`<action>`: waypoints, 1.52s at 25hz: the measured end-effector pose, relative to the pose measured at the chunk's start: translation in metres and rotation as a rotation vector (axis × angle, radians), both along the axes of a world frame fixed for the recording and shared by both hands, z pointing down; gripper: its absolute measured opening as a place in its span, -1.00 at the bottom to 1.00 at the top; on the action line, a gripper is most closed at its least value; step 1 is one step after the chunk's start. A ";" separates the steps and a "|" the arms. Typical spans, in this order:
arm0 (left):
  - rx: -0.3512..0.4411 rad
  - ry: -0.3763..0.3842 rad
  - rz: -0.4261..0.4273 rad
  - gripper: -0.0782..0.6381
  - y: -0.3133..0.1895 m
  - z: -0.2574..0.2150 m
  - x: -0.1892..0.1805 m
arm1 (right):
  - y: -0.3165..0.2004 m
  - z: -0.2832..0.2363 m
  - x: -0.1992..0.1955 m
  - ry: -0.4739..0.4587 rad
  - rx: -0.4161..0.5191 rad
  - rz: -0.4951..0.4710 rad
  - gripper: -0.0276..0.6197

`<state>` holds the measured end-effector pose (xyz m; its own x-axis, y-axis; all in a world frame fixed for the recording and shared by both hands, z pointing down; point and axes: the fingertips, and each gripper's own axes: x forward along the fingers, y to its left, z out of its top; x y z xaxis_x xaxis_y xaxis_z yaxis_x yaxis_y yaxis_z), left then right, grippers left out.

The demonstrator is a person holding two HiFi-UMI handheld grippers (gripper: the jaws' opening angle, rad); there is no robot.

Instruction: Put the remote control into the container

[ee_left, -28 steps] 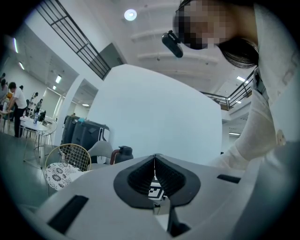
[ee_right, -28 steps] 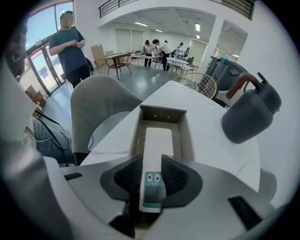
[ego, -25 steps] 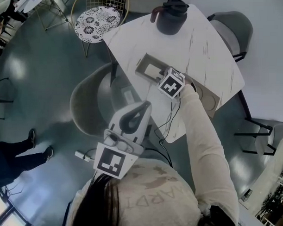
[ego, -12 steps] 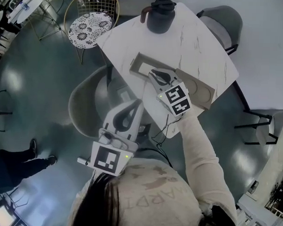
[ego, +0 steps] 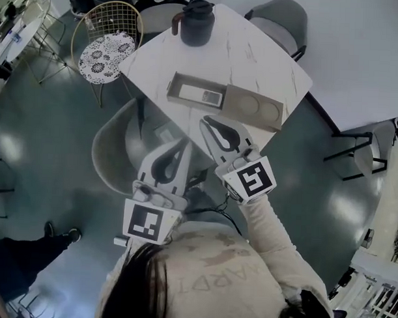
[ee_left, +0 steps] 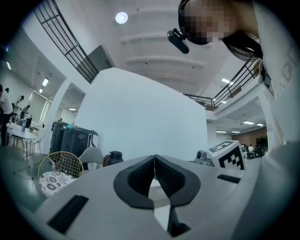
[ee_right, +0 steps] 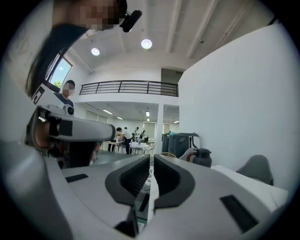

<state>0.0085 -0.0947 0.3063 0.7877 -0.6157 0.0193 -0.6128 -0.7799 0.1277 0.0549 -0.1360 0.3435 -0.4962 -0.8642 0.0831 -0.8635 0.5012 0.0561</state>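
Head view: the remote control lies in the open container on the white surface, flat as far as I can tell. The left tongs and right tongs are held short of the container, side by side.

Left gripper view: the left tongs are tips together and empty.

Right gripper view: the right tongs have just been closing. Only a thin slit remains, with nothing in it.

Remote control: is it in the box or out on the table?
In. The remote control lies flat inside the open container on the table, with the container's walls all around it.
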 end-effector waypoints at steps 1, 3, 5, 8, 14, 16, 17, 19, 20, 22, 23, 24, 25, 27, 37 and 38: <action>0.005 0.004 0.012 -0.74 0.006 -0.002 -0.003 | 0.011 -0.007 -0.002 -0.008 0.014 0.016 -0.80; 0.017 0.007 0.033 -0.74 0.018 -0.005 -0.009 | 0.032 -0.021 -0.007 -0.023 0.039 0.046 -0.80; 0.030 0.005 0.051 -0.74 0.029 -0.010 -0.014 | 0.054 -0.035 -0.012 -0.040 0.062 0.074 -0.80; 0.045 0.001 0.077 -0.74 0.047 -0.016 -0.021 | 0.089 -0.049 -0.020 -0.063 0.083 0.116 -0.80; 0.081 -0.004 0.145 -0.74 0.088 -0.022 -0.036 | 0.145 -0.067 -0.044 -0.073 0.120 0.191 -0.80; 0.083 -0.003 0.167 -0.74 0.102 -0.024 -0.040 | 0.158 -0.071 -0.049 -0.064 0.131 0.216 -0.81; 0.083 -0.004 0.175 -0.74 0.108 -0.025 -0.042 | 0.164 -0.073 -0.050 -0.058 0.136 0.226 -0.81; 0.090 -0.008 0.189 -0.74 0.117 -0.026 -0.044 | 0.174 -0.074 -0.054 -0.045 0.145 0.240 -0.81; 0.094 -0.010 0.194 -0.75 0.122 -0.026 -0.045 | 0.179 -0.074 -0.055 -0.041 0.147 0.244 -0.81; 0.104 -0.018 0.201 -0.75 0.128 -0.027 -0.046 | 0.185 -0.075 -0.058 -0.034 0.154 0.252 -0.82; 0.107 -0.022 0.203 -0.74 0.131 -0.028 -0.047 | 0.187 -0.076 -0.059 -0.029 0.158 0.257 -0.82; 0.109 -0.025 0.203 -0.74 0.132 -0.029 -0.048 | 0.188 -0.076 -0.060 -0.026 0.162 0.261 -0.82; 0.110 -0.026 0.204 -0.75 0.134 -0.029 -0.048 | 0.189 -0.077 -0.060 -0.026 0.164 0.263 -0.82; 0.111 -0.025 0.203 -0.75 0.136 -0.032 -0.049 | 0.192 -0.077 -0.060 -0.033 0.164 0.266 -0.82; 0.128 -0.037 0.203 -0.75 0.151 -0.040 -0.037 | 0.205 -0.086 -0.047 -0.078 0.166 0.280 -0.82; 0.128 -0.039 0.201 -0.74 0.152 -0.040 -0.037 | 0.206 -0.087 -0.047 -0.077 0.167 0.279 -0.82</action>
